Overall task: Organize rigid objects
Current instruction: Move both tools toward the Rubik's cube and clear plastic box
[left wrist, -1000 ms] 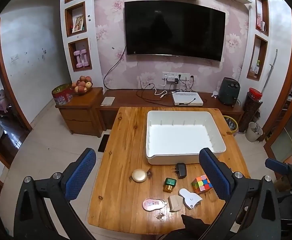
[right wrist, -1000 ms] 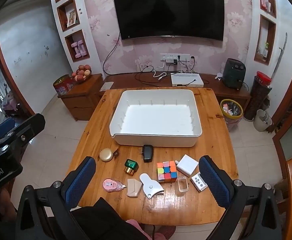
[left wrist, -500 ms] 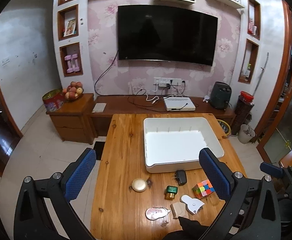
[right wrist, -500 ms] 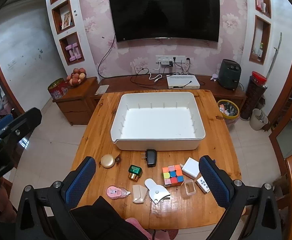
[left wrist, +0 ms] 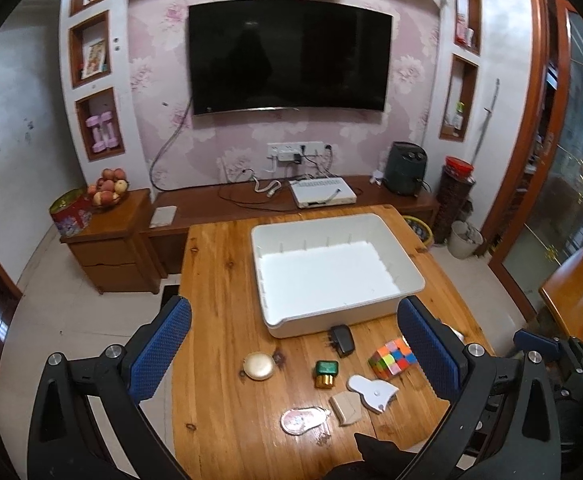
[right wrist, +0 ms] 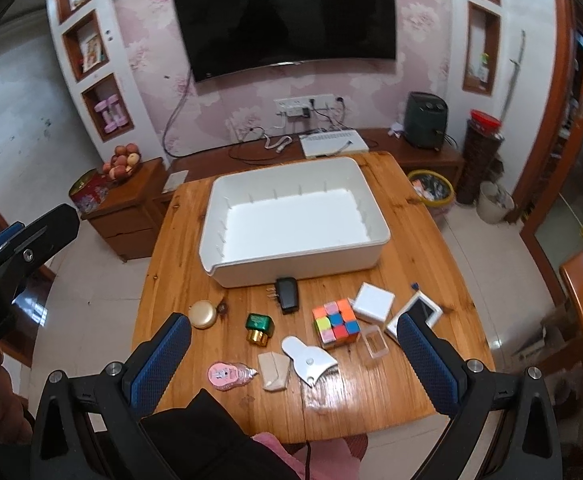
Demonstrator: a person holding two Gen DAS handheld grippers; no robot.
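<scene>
Wooden tabletop (right wrist: 411, 240) carries an empty white bin (right wrist: 295, 216); small items like a colour cube (right wrist: 337, 322) lie before it. Left gripper (left wrist: 293, 344) and right gripper (right wrist: 293, 354) hover spread wide, grasping nothing.

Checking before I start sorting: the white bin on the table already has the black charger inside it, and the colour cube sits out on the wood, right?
Not quite. The white bin is empty; the right wrist view shows the black charger lying on the table just in front of the bin's near wall. The colour cube does sit out on the wood.
</scene>
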